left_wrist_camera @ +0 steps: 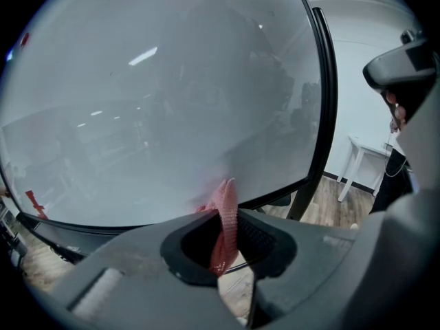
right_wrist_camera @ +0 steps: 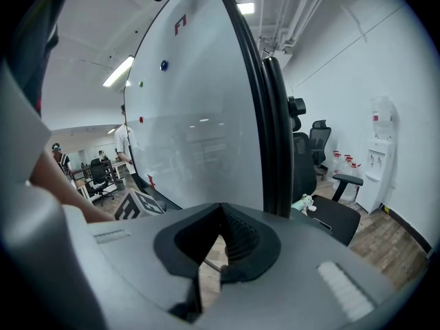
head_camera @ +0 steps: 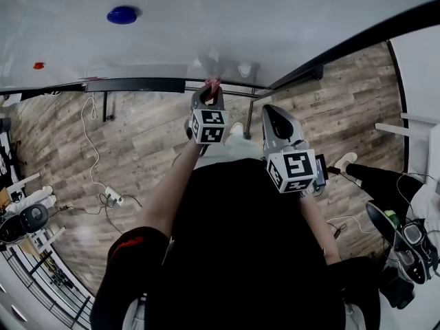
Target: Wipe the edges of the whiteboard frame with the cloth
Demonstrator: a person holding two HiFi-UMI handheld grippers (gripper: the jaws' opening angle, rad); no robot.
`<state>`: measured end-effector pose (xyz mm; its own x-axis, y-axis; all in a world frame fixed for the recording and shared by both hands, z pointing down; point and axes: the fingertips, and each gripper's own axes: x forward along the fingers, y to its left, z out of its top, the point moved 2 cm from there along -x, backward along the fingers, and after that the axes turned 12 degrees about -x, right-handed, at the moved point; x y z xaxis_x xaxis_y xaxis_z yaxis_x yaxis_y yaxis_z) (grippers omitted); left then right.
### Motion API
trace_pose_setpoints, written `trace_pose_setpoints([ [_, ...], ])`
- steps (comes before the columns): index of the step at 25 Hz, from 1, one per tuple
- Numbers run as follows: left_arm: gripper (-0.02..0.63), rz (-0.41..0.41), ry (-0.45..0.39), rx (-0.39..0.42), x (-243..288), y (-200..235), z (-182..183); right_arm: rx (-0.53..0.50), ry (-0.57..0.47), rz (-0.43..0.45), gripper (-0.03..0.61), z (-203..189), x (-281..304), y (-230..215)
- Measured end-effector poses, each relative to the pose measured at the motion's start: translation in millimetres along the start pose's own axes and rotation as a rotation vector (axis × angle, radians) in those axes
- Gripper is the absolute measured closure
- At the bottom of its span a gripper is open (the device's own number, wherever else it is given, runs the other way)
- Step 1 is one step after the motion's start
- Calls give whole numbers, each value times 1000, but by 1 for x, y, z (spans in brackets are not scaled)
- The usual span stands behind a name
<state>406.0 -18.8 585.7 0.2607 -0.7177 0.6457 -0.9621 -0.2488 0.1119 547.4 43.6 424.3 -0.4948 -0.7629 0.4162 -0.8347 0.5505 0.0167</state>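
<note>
Wood-plank floor (head_camera: pixel 137 150) lies under a freestanding whiteboard (head_camera: pixel 240 19) w/ a black frame (left_wrist_camera: pixel 328 102). A blue magnet (head_camera: pixel 122 14) and a red magnet (head_camera: pixel 38 65) sit on the board face.

1. Left tongs (head_camera: pixel 210 93): clamped on the pink cloth (left_wrist_camera: pixel 223 225). The cloth runs up btwn the jaws and sticks out past the tips. Its free end lies against the board face, just above the bottom frame rail (head_camera: pixel 137 84) and near the lower right corner.
2. Right tongs (head_camera: pixel 275 119): jaws together, nothing btwn them. They are held back by the person's body, apart from the cloth, and face the board's right frame edge.
</note>
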Motion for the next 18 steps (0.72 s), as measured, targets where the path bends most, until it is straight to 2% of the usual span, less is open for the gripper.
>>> trace_pose_setpoints([
  [18,558,-57,16,44,13,-32,-2,33,5,-69,577,-14,-17,-20],
])
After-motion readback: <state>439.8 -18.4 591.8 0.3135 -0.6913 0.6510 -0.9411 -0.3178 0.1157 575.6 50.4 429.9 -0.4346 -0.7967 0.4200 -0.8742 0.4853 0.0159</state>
